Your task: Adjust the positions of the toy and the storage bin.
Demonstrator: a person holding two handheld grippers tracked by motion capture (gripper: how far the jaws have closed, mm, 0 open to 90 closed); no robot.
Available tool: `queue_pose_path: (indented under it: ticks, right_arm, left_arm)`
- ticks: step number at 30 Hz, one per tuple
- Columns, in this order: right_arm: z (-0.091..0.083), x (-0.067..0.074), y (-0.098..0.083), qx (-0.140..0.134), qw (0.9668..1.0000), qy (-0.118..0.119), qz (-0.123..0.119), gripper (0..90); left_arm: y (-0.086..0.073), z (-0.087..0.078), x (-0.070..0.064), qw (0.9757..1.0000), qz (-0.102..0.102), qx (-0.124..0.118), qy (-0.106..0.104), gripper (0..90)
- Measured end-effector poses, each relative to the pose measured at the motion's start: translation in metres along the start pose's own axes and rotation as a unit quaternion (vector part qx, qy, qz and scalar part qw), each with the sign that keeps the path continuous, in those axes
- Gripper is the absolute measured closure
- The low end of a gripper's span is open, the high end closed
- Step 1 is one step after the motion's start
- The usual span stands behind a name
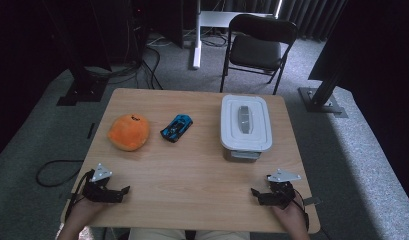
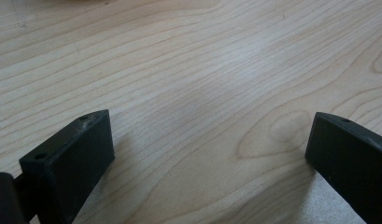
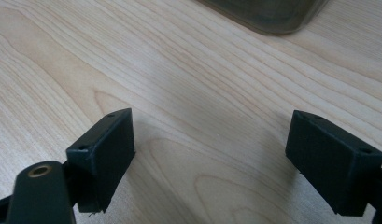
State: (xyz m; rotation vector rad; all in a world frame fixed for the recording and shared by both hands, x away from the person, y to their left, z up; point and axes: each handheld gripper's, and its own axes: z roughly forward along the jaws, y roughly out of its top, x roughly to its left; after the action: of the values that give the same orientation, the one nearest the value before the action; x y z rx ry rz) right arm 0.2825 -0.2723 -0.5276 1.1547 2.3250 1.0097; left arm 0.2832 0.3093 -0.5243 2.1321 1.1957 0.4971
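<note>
Two hand-held grippers: left hand-held gripper (image 1: 123, 192) and right hand-held gripper (image 1: 255, 194), jaws spread, nothing between them
Worktop (image 1: 192, 165): wooden
Orange plush (image 1: 129, 132): far left
Blue toy car (image 1: 176, 127): beside plush
Lidded white box (image 1: 245, 125): ahead of right hand-held gripper

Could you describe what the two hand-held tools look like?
Both the left tool and right tool are black, each topped by a grey three-cornered plate, with a black cable trailing behind. Their jaws are flat, blocky black pads with small screw holes. No sleeves are visible.

Lidded white box (image 1: 245, 126) flat, table's right
</note>
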Motion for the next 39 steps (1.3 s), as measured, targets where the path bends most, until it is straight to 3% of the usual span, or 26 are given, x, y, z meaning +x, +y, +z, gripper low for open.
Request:
queue_pose_path:
  ticks: [7,22,26,32,39]
  right_arm:
    - [0.0,0.001,0.0,-0.001,1.0,-0.004,0.0,15.1]
    - [0.0,0.0,0.0,0.002,1.0,-0.003,0.005,14.1]
    - [0.0,0.0,0.0,0.001,1.0,-0.004,0.004,14.2]
    - [0.0,0.0,0.0,0.001,1.0,-0.004,0.004,14.1]
    - [0.0,0.0,0.0,0.001,1.0,-0.003,0.004,14.2]
  left_arm:
    - [0.003,0.001,-0.002,0.9997,-0.014,0.012,0.013,1.4]
    - [0.004,0.0,-0.005,0.9998,-0.007,0.018,0.009,1.5]
    - [0.01,0.001,-0.015,0.9996,0.011,0.026,0.003,1.4]
    - [0.021,0.007,-0.019,0.9993,0.013,0.028,-0.022,1.5]
    - [0.034,0.016,-0.027,0.999,0.022,0.025,-0.031,1.5]
